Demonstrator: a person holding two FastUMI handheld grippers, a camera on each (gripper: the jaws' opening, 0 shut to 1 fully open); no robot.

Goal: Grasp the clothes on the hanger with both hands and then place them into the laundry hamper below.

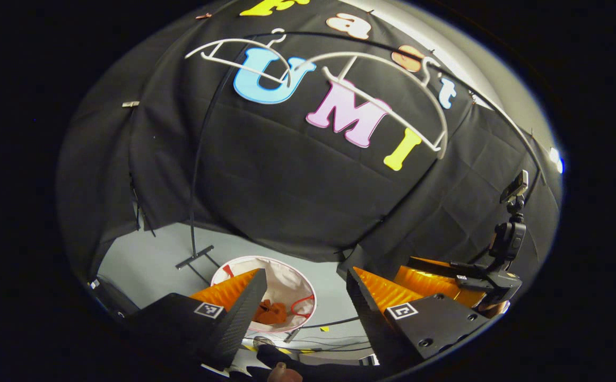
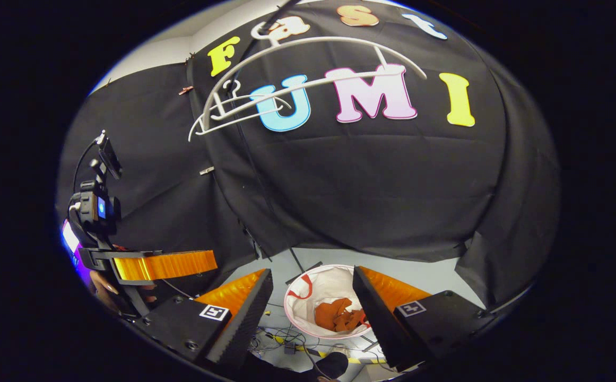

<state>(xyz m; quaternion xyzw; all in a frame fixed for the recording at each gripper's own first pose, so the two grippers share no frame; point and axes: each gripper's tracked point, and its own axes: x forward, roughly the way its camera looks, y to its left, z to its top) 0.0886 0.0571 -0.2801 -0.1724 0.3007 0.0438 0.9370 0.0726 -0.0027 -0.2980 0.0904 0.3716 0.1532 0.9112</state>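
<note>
Left gripper (image 1: 301,307): fingers spread wide, nothing held. Right gripper (image 2: 312,307): fingers likewise wide apart, nothing gripped. Hamper (image 2: 308,313) seen between fingers, on floor below; clothes (image 2: 339,317) crumpled inside, at 6 o'clock in both views. Bare hangers (image 2: 286,85) hung on rail at 12 o'clock. Right gripper also seen at 4 o'clock in left gripper view.
</note>
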